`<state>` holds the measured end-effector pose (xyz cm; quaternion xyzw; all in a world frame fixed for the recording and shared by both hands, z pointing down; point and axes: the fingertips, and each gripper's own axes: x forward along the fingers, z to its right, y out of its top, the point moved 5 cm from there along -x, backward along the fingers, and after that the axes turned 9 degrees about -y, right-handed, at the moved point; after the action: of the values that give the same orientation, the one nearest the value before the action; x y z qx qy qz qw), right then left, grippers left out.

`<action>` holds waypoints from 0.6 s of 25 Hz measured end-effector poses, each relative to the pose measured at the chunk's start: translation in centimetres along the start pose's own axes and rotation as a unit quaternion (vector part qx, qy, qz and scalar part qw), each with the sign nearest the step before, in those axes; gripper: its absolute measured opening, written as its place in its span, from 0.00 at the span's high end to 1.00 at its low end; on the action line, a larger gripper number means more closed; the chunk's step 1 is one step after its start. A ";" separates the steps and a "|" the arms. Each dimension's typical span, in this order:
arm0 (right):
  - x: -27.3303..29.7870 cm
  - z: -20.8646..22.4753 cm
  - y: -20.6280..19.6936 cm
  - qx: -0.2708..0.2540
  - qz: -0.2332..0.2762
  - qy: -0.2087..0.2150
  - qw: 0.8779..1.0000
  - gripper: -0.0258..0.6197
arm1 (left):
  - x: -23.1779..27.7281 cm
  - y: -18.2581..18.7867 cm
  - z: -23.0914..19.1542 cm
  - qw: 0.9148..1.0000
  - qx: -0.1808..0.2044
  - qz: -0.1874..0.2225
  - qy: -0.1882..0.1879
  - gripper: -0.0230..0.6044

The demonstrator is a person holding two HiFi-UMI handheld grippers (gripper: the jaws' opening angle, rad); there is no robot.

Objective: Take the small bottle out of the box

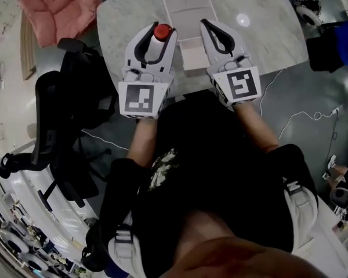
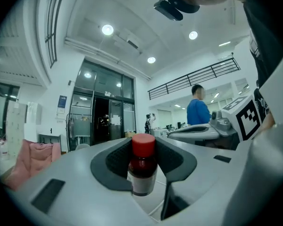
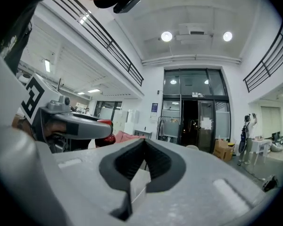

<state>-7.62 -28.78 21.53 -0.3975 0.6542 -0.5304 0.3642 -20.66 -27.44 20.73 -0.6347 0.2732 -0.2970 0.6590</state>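
small bottle (image 2: 142, 171) is out of the box (image 1: 188, 7), upright in the left gripper (image 1: 158, 30), just beside the box's left edge. the ribbed black jaws are clamped on its dark red-brown body; it has a smooth round red cap (image 1: 162, 31) and a pale label on its lower part. the box is white, flat-walled and rectangular, lying open over the marbled grey bench (image 1: 261, 33). the right gripper (image 3: 144, 146) jaws are closed on a thin white wall of the box.
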 end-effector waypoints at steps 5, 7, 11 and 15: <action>-1.4 1.4 2.5 -0.001 0.014 -0.018 1.000 0.97 | -0.7 2.2 0.9 0.999 0.009 0.028 0.012 0.71; -1.5 1.7 3.2 -0.005 0.019 -0.022 1.000 0.97 | -0.8 2.5 0.9 0.999 0.015 0.031 0.010 0.71; -1.5 1.5 2.6 -0.006 0.009 -0.030 1.000 0.97 | -0.7 3.0 0.8 1.000 0.001 0.024 0.018 0.71; -2.1 1.5 2.4 0.005 0.011 -0.034 0.999 0.97 | -0.7 3.1 1.0 0.999 0.000 0.028 0.026 0.71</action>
<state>-5.69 -27.20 19.00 -0.4064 0.6433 -0.5158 0.3937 -20.25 -26.13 17.62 -0.6194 0.3076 -0.2948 0.6594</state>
